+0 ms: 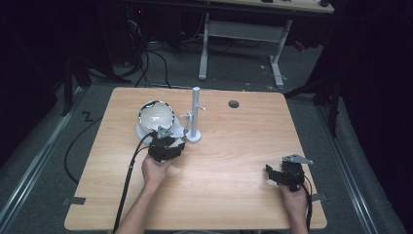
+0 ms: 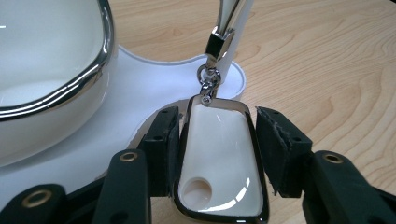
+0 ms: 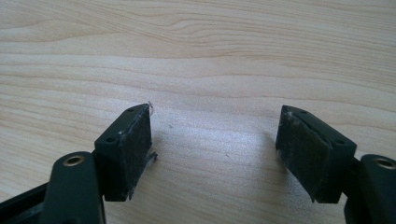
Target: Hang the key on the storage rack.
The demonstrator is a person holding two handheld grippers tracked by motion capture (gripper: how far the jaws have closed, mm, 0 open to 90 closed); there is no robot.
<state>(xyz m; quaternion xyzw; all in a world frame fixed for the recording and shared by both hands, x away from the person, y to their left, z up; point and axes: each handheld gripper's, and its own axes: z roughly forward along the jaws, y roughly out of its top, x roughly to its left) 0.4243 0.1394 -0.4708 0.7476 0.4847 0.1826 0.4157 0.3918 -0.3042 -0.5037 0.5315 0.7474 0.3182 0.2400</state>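
The left hand-held gripper [image 2: 219, 140] is clenched on a small white dish [image 2: 219, 163] with a shiny silver rim. The dish sits right between the two black pads, and the pads [image 2: 168, 140] press on its long sides. A little silver chain [image 2: 209, 86] clips to the far end of the dish and runs up to a white stand [image 1: 195, 114]. The dish has a round hole near the end closest to the camera.

Just beside this gripper, on its left, is a big white bowl [image 1: 156, 116] with a silver rim. The bowl rests on a flat white base [image 2: 154, 79], and the stand's post rises just to the right of it. So that spot is crowded.

The right hand-held gripper [image 3: 215, 144] is released, with its pads wide apart and bare wood between them. It rests low near the right front corner of the counter [image 1: 234, 146], well apart from the dish. The middle and right of the counter are bare wood, with a small dark hole [image 1: 234, 104] near the far edge.
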